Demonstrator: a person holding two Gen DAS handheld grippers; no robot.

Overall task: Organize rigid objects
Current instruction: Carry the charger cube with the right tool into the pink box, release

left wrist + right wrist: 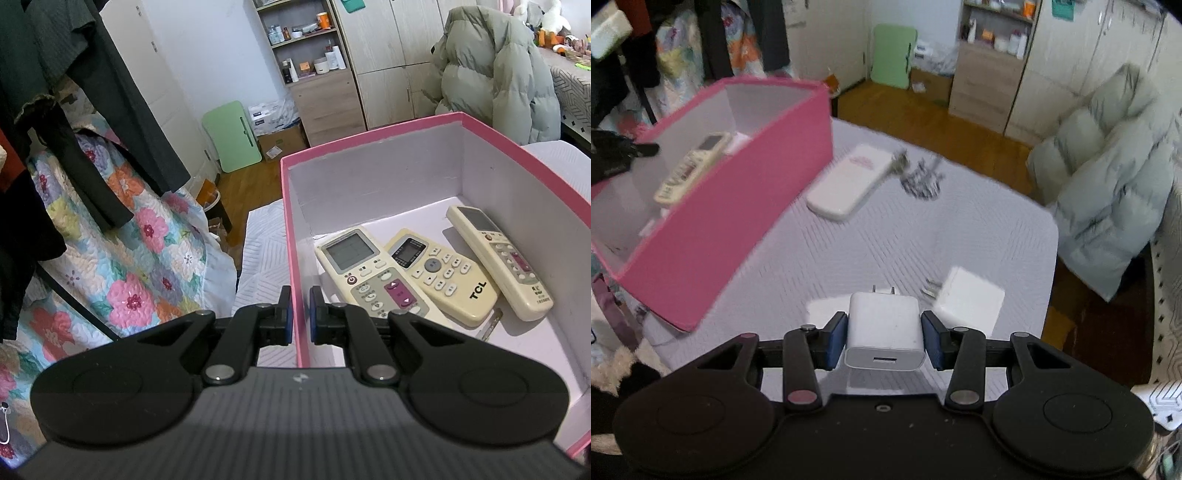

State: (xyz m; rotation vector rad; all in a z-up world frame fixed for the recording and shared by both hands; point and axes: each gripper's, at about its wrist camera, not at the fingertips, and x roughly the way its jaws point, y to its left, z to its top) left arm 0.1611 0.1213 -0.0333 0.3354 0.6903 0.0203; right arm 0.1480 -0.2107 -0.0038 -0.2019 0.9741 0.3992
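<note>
While the right tongs [884, 338] clamp a white charger [884, 332] just above the worktop [979, 229], sorting looks roughly half done. Left tongs [301, 314] pinch the near wall of the pink box [291, 236], jaws almost together on it. Count inside the box: three remotes [376, 273], overlapping, plus a small metal piece, identity unclear. Count outside on the worktop: one white remote [849, 184], one bunch of keys [919, 177], one second charger [967, 299]. With the held charger, four items left to box, by my estimate.
</note>
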